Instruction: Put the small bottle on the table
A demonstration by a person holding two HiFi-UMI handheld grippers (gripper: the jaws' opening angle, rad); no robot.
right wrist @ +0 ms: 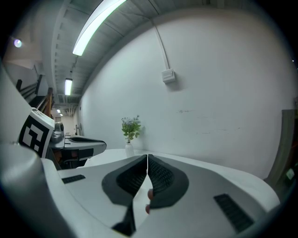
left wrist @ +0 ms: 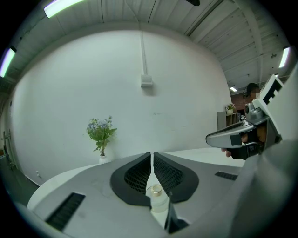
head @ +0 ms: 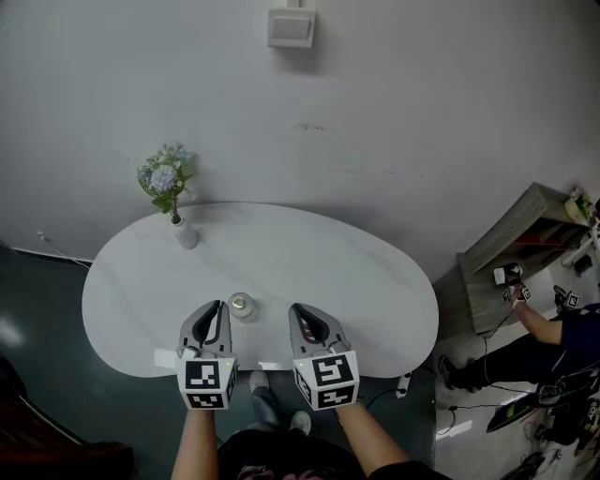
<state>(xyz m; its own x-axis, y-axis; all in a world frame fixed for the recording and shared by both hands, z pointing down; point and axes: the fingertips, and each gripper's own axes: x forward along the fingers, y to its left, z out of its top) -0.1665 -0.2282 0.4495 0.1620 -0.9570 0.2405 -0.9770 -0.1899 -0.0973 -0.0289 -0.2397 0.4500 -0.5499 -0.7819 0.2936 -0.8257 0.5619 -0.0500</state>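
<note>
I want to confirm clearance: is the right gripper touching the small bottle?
Apart. The head view shows bare table between the right gripper and the small bottle.

I take this for a lab or workshop bay set up for recording, not a home. Ahead of both jaws rises a bare white wall (head: 422, 112) with a surface-mounted box (head: 291, 26) fed by a conduit (left wrist: 141, 51). Above them are a ribbed metal ceiling (left wrist: 153, 11) and tube lights (right wrist: 100, 23). The oval white table (head: 375, 281) below the jaws carries a vase of flowers (head: 178, 220), ahead and to their left. Well off to the right of my right gripper (head: 298, 311), another person (head: 553, 337) works marker-cube grippers (head: 511, 281) at a wooden shelf (head: 525, 220). Cables (head: 456, 429) lie on the dark floor (head: 56, 309).
</note>
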